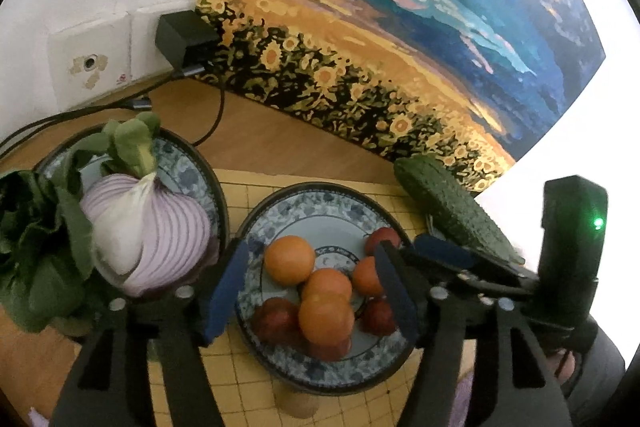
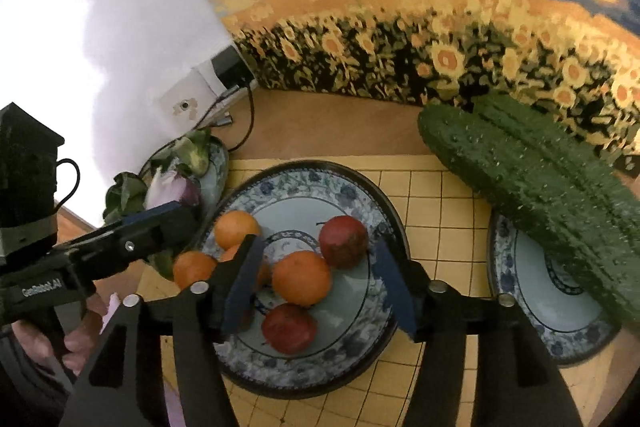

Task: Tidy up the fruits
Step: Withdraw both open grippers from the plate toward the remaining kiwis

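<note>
Open left tongs (image 1: pixel 310 293), oranges (image 1: pixel 326 317), patterned middle plate (image 1: pixel 280 359)

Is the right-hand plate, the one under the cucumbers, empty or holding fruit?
No fruit visible: the right plate shows bare glaze, with only cucumbers lying across it. Part stays hidden beneath them.
</note>
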Tool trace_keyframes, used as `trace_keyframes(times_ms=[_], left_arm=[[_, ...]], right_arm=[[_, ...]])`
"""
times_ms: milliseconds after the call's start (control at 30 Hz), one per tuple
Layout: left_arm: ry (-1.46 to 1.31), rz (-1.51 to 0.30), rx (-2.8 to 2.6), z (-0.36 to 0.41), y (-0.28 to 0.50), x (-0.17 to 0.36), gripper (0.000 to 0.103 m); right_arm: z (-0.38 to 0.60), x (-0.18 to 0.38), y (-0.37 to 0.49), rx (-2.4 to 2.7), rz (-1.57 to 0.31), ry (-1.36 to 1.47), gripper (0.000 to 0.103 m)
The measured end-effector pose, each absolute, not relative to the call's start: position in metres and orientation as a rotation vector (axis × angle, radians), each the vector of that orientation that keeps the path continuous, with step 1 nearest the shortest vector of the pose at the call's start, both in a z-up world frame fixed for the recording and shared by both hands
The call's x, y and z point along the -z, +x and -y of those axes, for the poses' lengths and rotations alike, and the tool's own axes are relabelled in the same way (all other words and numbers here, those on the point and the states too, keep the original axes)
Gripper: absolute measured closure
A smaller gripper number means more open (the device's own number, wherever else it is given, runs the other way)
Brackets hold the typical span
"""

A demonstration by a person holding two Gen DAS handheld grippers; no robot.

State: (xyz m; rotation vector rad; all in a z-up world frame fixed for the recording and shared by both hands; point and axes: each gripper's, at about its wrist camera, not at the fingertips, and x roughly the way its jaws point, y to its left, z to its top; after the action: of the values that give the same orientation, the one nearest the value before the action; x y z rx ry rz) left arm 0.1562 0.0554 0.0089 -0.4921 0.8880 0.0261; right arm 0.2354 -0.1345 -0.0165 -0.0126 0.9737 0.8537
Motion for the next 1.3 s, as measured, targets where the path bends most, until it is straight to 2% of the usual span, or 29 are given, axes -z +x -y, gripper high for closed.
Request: trace_keyframes(times_ms=[100, 233, 333, 467, 900, 1233, 1300], left_arm=[[-0.488, -0.895, -0.023, -0.055, 0.15, -0.015, 0.028], [-0.473, -0.86, -0.026, -0.055, 0.137, -0.024, 0.017], [-0.461, -0.857, -0.03, -0.055, 0.127, -0.027, 0.015], [-0.438, -0.861, -0.03, -0.053, 0.114, -0.028, 0.013], [-0.424, -0.934, -0.02, -0.037, 0.076, -0.003, 0.013], [-0.304, -0.972, -0.042, -0.017, 0.071, 0.012, 0.014], [-0.283, -0.982, -0.039, -0.012, 0.071, 0.016, 0.019]], right_arm=[[0.138, 0.006, 0.229, -0.845, -0.951, -0.007, 0.038], [0.144, -0.007, 0.219, -0.842, -0.921, -0.001, 0.036], [0.147, -0.014, 0.21, -0.845, -0.902, 0.007, 0.03], [0.151, -0.019, 0.193, -0.856, -0.895, 0.007, 0.029], [0.163, 0.008, 0.14, -0.847, -0.97, -0.006, 0.029], [0.177, 0.021, 0.123, -0.803, -1.005, 0.001, 0.029], [0.179, 0.026, 0.122, -0.793, -1.019, 0.006, 0.029]])
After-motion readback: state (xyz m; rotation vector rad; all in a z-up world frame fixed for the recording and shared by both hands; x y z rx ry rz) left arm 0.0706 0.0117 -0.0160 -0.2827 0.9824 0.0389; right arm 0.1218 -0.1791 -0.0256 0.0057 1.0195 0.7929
